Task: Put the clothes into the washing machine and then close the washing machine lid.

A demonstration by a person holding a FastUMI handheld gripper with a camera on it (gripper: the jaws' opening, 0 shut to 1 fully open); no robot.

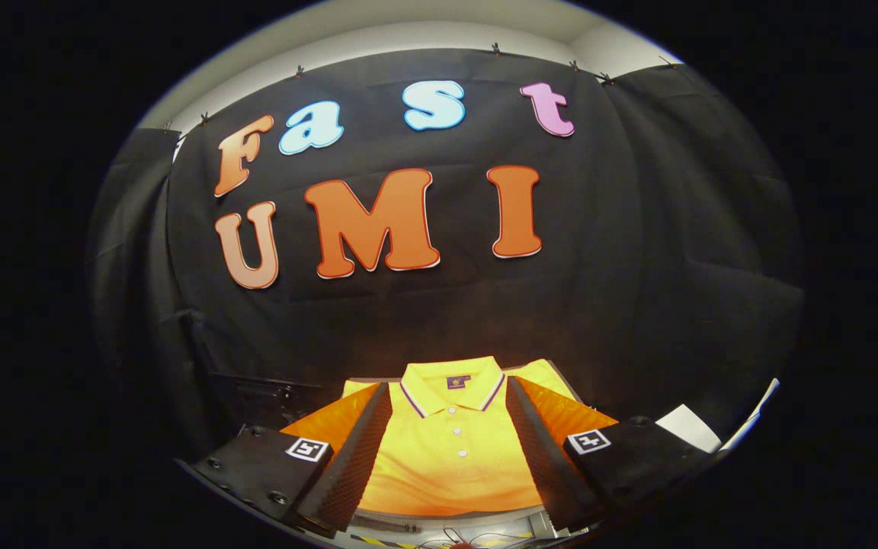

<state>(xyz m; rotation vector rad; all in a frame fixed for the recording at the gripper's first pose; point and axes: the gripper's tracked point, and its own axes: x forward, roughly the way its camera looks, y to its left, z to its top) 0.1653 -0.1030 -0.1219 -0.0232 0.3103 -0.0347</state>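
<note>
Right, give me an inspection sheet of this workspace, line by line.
Surface: mostly covered by the shirt; a dark edge shows behind it.
Job's things: yellow short-sleeved polo shirt lies flat, collar away from the gripper, buttoned; washing machine nothing seen.
Clutter: a white flat sheet beside the shirt, kind unclear.
Grippers: gripper open, fingers spread above the shirt, one on either side of its placket, not pressing it.
Cables: thin wires below the shirt's hem.
Surroundings: black cloth booth wall, pale wall above it.
</note>
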